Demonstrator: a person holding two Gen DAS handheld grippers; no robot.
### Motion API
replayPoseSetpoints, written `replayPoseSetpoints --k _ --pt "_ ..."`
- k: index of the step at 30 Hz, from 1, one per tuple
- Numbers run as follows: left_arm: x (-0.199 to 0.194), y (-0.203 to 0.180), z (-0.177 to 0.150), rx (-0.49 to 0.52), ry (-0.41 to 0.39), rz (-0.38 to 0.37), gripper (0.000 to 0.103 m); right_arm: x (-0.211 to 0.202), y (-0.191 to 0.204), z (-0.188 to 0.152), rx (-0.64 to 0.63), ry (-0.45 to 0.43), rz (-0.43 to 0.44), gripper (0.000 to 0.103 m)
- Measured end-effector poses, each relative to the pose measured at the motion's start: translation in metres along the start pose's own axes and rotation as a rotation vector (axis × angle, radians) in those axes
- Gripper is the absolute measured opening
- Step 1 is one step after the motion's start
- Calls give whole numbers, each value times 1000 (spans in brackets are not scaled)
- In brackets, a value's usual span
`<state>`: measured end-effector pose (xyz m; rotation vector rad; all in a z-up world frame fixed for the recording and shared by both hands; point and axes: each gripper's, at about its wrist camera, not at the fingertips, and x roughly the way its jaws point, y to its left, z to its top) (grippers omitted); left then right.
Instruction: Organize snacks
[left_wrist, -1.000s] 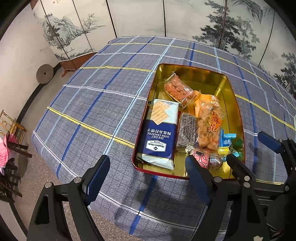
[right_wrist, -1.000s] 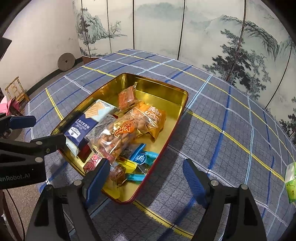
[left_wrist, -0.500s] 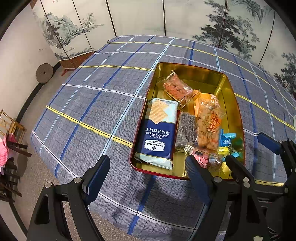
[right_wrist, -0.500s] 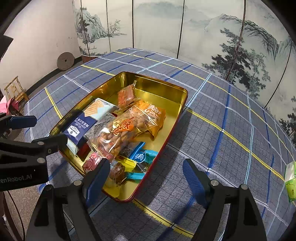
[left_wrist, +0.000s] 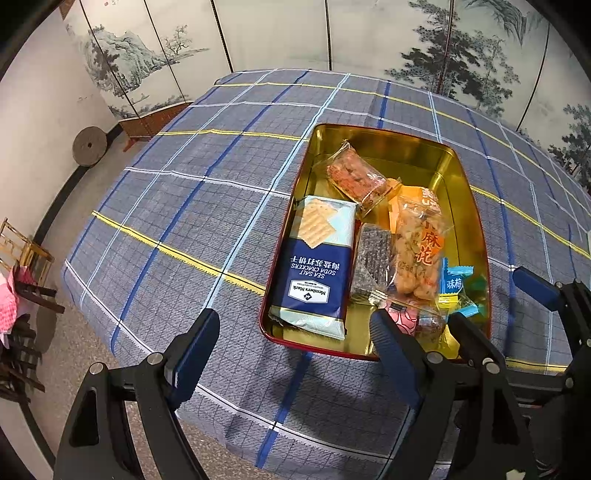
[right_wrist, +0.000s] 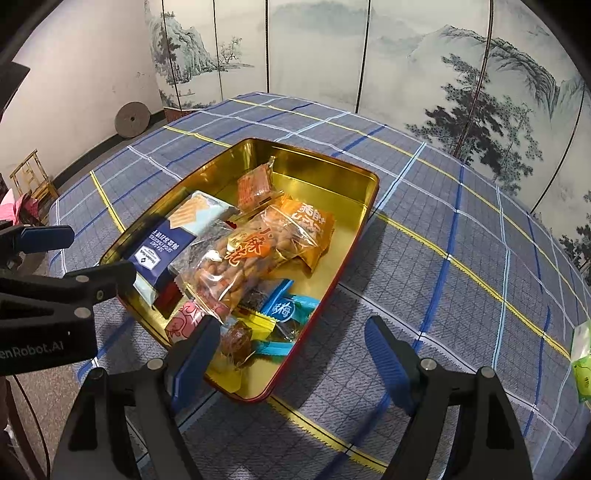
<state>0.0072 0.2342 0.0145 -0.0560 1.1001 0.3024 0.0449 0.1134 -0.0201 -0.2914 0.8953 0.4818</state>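
Right wrist: green packet (right_wrist: 583, 365) lies apart from tin (right_wrist: 369, 177).

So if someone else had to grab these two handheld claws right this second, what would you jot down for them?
Left gripper: open, empty, above the near edge of the table.
Right gripper: open, empty, over the near corner of the gold metal tray with red outside.
In the tray: blue-and-white soda cracker pack, clear bag of fried dough twists, small wrapped sweets.
Left: a green packet lies on the plaid tablecloth, outside the tray.

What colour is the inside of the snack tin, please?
Shiny gold inside the tin; clearest in the left wrist view.
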Motion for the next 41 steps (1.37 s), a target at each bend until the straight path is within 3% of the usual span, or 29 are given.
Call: replayPoseSetpoints --k 17,41 --pt "2 -6 2 -4 16 -37 81 2 -1 -1 -5 7 -1 83" --pt "0 0 2 -19 12 -20 82 2 -1 -3 5 13 -8 83"
